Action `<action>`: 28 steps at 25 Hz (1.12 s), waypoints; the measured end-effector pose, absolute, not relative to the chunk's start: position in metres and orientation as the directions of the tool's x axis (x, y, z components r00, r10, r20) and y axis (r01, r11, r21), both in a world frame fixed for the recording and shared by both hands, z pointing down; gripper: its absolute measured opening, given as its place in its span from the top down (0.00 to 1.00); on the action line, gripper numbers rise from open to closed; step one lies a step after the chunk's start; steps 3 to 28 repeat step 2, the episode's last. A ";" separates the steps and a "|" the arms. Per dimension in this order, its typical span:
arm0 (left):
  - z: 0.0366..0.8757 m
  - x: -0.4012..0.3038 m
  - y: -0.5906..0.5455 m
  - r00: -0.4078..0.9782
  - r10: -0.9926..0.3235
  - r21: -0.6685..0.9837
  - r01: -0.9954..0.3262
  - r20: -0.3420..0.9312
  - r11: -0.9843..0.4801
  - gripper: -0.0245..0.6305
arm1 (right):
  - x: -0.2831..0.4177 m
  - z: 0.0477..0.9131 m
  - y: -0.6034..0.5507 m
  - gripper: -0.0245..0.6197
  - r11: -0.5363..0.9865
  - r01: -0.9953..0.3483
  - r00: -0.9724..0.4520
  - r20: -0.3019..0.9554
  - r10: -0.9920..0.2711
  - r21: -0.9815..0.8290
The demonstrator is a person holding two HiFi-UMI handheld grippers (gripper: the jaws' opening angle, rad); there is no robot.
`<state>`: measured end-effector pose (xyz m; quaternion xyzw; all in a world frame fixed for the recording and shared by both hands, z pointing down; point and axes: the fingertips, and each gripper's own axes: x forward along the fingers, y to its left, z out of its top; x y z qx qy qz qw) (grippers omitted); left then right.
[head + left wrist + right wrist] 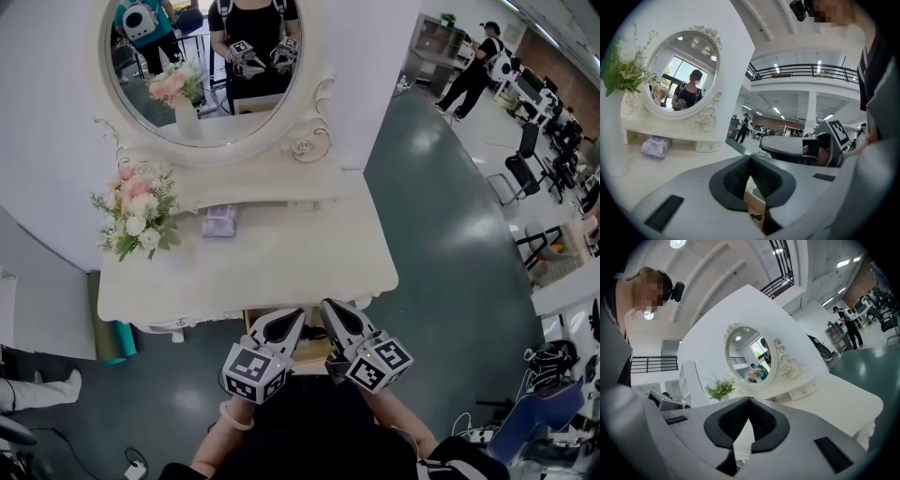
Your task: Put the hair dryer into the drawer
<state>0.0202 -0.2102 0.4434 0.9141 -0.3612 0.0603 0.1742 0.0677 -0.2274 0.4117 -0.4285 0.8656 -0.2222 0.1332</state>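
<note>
Progress is hard to read here, because no hair dryer shows in any view. The white surface point(281, 253) carries only a flower bunch point(139, 211) near its left edge and a small lilac pouch point(220, 221) at the back, below the oval mirror point(202, 66).

Just under the middle of the front edge, the wooden inside of a drawer point(751, 205) shows, so it seems to stand pulled out. Both tools hover over it side by side. The left hand-held gripper point(284, 326) is clenched with its pads meeting and nothing between them. The right hand-held gripper point(339, 317) is clenched and empty as well.

Something small and dark shows low inside the drawer in the left gripper view, but I cannot tell what it is. Most likely the dryer already lies in the drawer, hidden beneath the tools, and pushing the drawer shut may be all that remains.
</note>
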 end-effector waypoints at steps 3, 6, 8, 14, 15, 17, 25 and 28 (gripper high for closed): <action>0.444 0.018 -0.211 0.730 -0.641 0.273 -0.684 0.238 -0.677 0.93 | 0.066 0.413 -0.228 0.93 0.536 -0.688 -0.601 -0.030 -0.799 -0.489; 0.444 0.018 -0.211 0.730 -0.641 0.273 -0.684 0.238 -0.677 0.93 | 0.066 0.413 -0.228 0.93 0.536 -0.688 -0.601 -0.030 -0.799 -0.489; 0.444 0.018 -0.211 0.730 -0.641 0.273 -0.684 0.238 -0.677 0.93 | 0.066 0.413 -0.228 0.93 0.536 -0.688 -0.601 -0.030 -0.799 -0.489; 0.444 0.018 -0.211 0.730 -0.641 0.273 -0.684 0.238 -0.677 0.93 | 0.066 0.413 -0.228 0.93 0.536 -0.688 -0.601 -0.030 -0.799 -0.489; 0.444 0.018 -0.211 0.730 -0.641 0.273 -0.684 0.238 -0.677 0.93 | 0.066 0.413 -0.228 0.93 0.536 -0.688 -0.601 -0.030 -0.799 -0.489; 0.444 0.018 -0.211 0.730 -0.641 0.273 -0.684 0.238 -0.677 0.93 | 0.066 0.413 -0.228 0.93 0.536 -0.688 -0.601 -0.030 -0.799 -0.489; 0.444 0.018 -0.211 0.730 -0.641 0.273 -0.684 0.238 -0.677 0.93 | 0.066 0.413 -0.228 0.93 0.536 -0.688 -0.601 -0.030 -0.799 -0.489; 0.444 0.018 -0.211 0.730 -0.641 0.273 -0.684 0.238 -0.677 0.93 | 0.066 0.413 -0.228 0.93 0.536 -0.688 -0.601 -0.030 -0.799 -0.489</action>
